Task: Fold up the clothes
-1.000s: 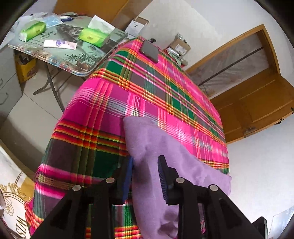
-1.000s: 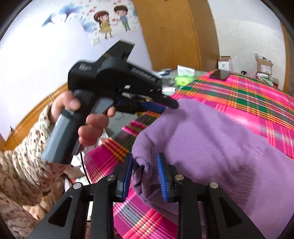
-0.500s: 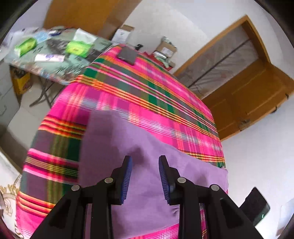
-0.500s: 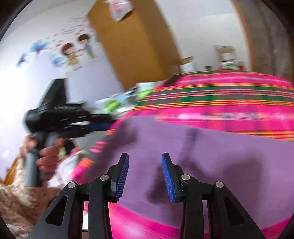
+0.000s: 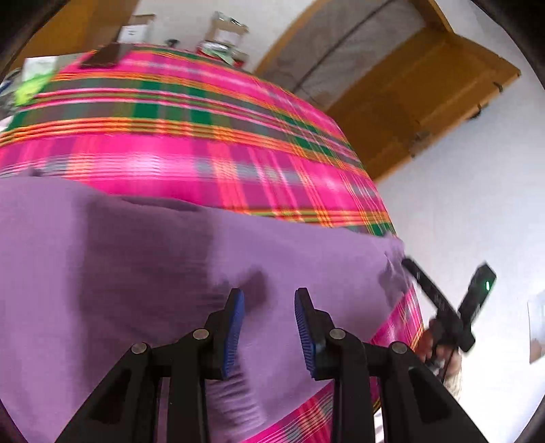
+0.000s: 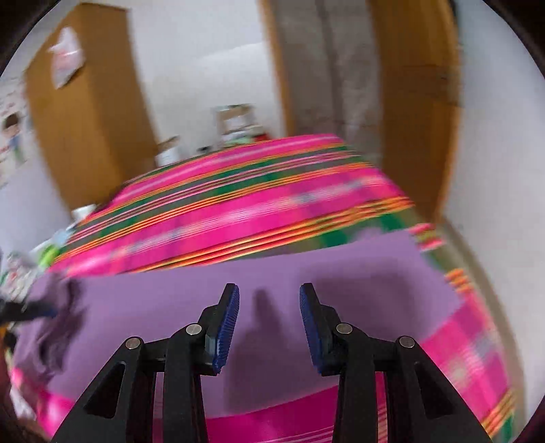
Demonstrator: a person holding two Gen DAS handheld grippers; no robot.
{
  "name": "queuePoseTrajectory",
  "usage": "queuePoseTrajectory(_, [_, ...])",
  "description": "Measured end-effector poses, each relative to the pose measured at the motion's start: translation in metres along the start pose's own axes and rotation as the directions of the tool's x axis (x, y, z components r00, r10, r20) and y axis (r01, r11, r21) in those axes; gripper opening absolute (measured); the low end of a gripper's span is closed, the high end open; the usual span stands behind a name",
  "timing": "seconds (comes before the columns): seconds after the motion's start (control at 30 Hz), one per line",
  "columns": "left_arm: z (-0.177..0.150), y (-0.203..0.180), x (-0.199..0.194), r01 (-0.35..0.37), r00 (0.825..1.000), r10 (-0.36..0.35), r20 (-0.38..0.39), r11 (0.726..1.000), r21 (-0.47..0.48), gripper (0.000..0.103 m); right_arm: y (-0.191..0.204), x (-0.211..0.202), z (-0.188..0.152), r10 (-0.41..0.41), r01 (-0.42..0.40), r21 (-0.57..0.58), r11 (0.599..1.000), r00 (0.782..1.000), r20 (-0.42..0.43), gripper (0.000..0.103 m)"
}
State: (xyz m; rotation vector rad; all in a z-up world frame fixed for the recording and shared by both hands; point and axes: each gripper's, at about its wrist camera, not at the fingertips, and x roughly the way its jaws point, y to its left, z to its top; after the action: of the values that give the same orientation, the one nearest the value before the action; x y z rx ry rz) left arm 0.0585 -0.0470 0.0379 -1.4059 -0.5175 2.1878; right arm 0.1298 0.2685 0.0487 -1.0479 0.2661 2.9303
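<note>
A purple garment (image 5: 153,272) lies spread flat across the near part of a table covered in a pink plaid cloth (image 5: 204,153). My left gripper (image 5: 269,296) hovers over it, open, with only flat fabric showing behind the gap. My right gripper (image 6: 269,289) hangs open above the same garment (image 6: 340,272), nothing between its pads. In the left wrist view the right gripper (image 5: 408,265) sits at the garment's right corner, held by a hand (image 5: 436,344). In the right wrist view the left gripper (image 6: 47,311) shows blurred beside bunched fabric at the left end.
A dark phone (image 5: 102,58) lies at the far edge of the plaid cloth. Cardboard boxes (image 5: 224,27) stand against the back wall, beside a wooden door (image 5: 425,85). A side table with green packs (image 5: 30,85) is at the far left. Both views are motion-blurred.
The right gripper held a fold of the garment a second ago and has let it go. Both grippers swept sideways, apart from each other, and the garment now lies flat.
</note>
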Motion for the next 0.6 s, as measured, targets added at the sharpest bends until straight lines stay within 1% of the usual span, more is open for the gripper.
queuePoseTrajectory(0.07, [-0.001,-0.006,0.012,0.011,1.000,-0.011,-0.023,1.000,0.013,0.031,-0.024,0.006,0.011,-0.076,0.076,0.028,0.997,0.997,-0.007,0.039])
queuePoseTrajectory(0.1, [-0.001,-0.008,0.017,0.014,0.999,-0.013,-0.036,1.000,0.020,0.031,-0.032,0.007,0.015,-0.100,0.100,0.021,0.995,0.995,0.000,0.039])
queuePoseTrajectory(0.13, [-0.002,-0.009,0.021,0.016,0.999,-0.015,-0.043,1.000,0.026,0.031,-0.036,0.010,0.018,-0.105,0.105,0.012,0.994,0.994,-0.003,0.039])
queuePoseTrajectory(0.23, [-0.001,-0.013,0.031,0.003,0.999,-0.001,-0.049,0.999,0.051,0.031,-0.049,0.020,0.033,-0.118,0.117,-0.013,0.993,0.993,-0.019,0.039])
queuePoseTrajectory(0.4, [0.001,-0.017,0.039,0.001,0.999,0.002,-0.050,0.997,0.076,0.031,-0.059,0.048,0.052,-0.136,0.132,-0.046,0.990,0.986,-0.097,0.038])
queuePoseTrajectory(0.5, [0.001,-0.017,0.040,-0.003,0.999,0.008,-0.052,0.996,0.089,0.031,-0.060,0.071,0.060,-0.123,0.110,-0.093,0.990,0.981,-0.150,0.038])
queuePoseTrajectory(0.53, [0.000,-0.016,0.039,-0.005,0.999,0.010,-0.054,0.996,0.093,0.031,-0.056,0.076,0.061,-0.123,0.105,-0.116,0.988,0.979,-0.162,0.034])
queuePoseTrajectory(0.6, [0.001,-0.016,0.039,-0.005,0.998,0.011,-0.057,0.995,0.095,0.031,-0.056,0.085,0.062,-0.122,0.092,-0.159,0.983,0.974,-0.190,0.031])
